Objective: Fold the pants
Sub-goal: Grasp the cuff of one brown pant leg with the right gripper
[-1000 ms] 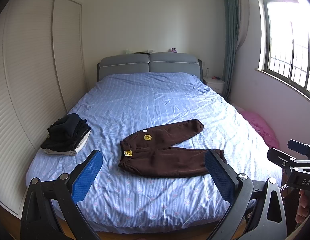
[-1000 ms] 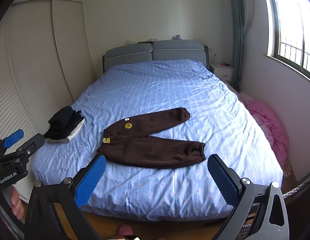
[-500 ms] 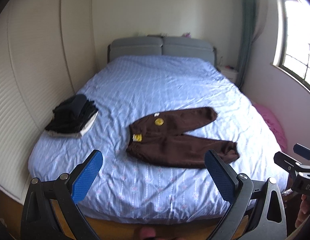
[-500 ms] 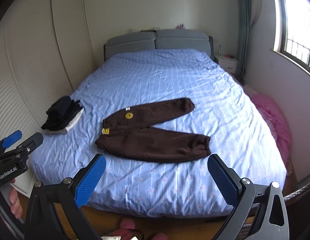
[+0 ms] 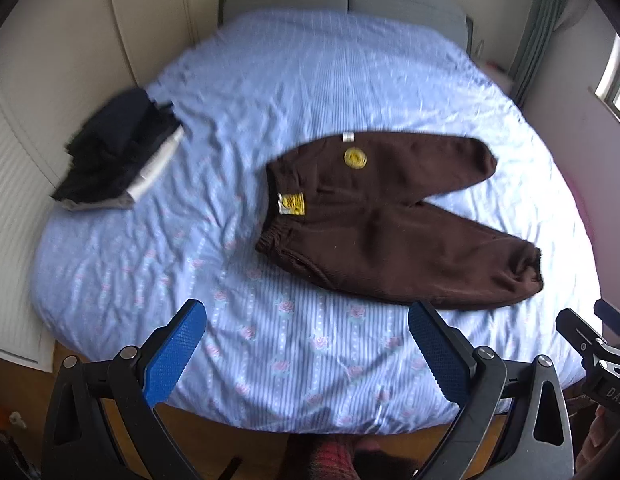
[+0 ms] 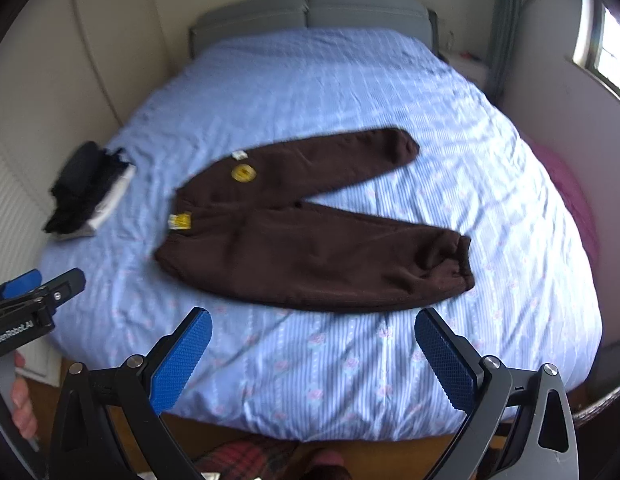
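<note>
- Bed with blue striped sheet, filling both views; nothing folded yet.
- Pants, brown, lying flat on sheet near foot edge, centre of both views. Waistband at 9 o'clock, legs splayed in a V toward 3 o'clock; far leg pointing to 2, near leg to 4.
- Dark clothes pile at 10 o'clock on sheet, well apart from pants.
- Left gripper hovering off foot of bed, jaws spread wide, nothing between pads; pants ahead at 12 to 1 o'clock.
- Right gripper likewise off bed edge, jaws spread wide and empty; near leg just beyond at 12 o'clock.
- Yellow tag on waistband, round yellow patch toward 12 o'clock of it.
- Handling, judged: thick soft fleece, light, limp, not slippery; likely to drape and bunch if lifted by one point.
- Suggested holds: far end of waistband with left, far-leg cuff with right, then far leg carried over onto near leg.
- Risk: pinching the sheet along with the cloth.
</note>
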{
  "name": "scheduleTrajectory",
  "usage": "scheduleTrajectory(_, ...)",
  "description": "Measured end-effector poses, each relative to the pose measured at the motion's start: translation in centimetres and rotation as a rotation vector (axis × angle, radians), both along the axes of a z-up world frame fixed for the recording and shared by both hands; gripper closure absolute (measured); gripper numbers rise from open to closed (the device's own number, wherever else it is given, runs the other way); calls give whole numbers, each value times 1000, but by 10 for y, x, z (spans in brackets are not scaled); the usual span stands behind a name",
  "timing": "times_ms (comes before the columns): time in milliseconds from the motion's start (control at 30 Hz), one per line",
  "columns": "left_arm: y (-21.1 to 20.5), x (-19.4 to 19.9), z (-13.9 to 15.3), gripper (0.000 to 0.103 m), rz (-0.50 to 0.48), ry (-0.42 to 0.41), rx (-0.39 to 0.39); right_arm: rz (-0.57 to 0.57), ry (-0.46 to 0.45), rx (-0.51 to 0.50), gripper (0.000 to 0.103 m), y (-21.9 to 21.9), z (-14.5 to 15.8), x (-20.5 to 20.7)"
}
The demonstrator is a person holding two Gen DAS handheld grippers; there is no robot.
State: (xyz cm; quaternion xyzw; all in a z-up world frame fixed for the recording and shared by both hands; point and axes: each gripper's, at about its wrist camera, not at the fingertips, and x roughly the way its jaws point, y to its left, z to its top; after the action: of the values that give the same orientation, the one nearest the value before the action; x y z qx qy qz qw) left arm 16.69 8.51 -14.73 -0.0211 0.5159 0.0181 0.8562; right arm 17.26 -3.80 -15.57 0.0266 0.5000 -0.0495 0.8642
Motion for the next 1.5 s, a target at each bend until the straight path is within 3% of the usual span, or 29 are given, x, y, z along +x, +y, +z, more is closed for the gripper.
scheduleTrajectory(133,2,39,-42,4,19,108,-3,-96,67,32,1,-15,-44,28)
scheduleTrajectory(167,1,47,-51,4,24,127,0,-105,49,10,1,-22,-50,34)
scheduleTrajectory(433,-10,88,-108,3,69,181,27,-202,170,75,2,-64,-123,69)
scheduleTrajectory(533,-14,102,-134,4,92,225,26,-229,215,117,7,-75,-149,78)
scheduleTrajectory(767,-7,124,-178,5,192,349,-80,-317,337,243,16,-105,-202,88)
scheduleTrajectory(900,4,138,-201,16,254,395,-163,-373,382,318,20,-121,-224,90)
scheduleTrajectory(1000,7,147,-215,30,277,429,-223,-406,399,328,29,-131,-235,90)
scheduleTrajectory(1067,5,150,-214,44,271,431,-241,-409,409,342,44,-135,-240,93)
scheduleTrajectory(1100,2,152,-210,52,260,423,-226,-402,408,348,49,-137,-240,93)
scheduleTrajectory(1167,-3,155,-195,65,232,406,-191,-383,403,357,76,-140,-232,98)
scheduleTrajectory(1233,-3,155,-176,74,213,383,-193,-350,366,393,85,-144,-209,102)
scheduleTrajectory(1400,-3,148,-103,79,149,263,-203,-235,157,429,88,-144,-108,115)
scheduleTrajectory(1500,3,154,-65,80,182,193,-212,-226,45,477,88,-144,-57,125)
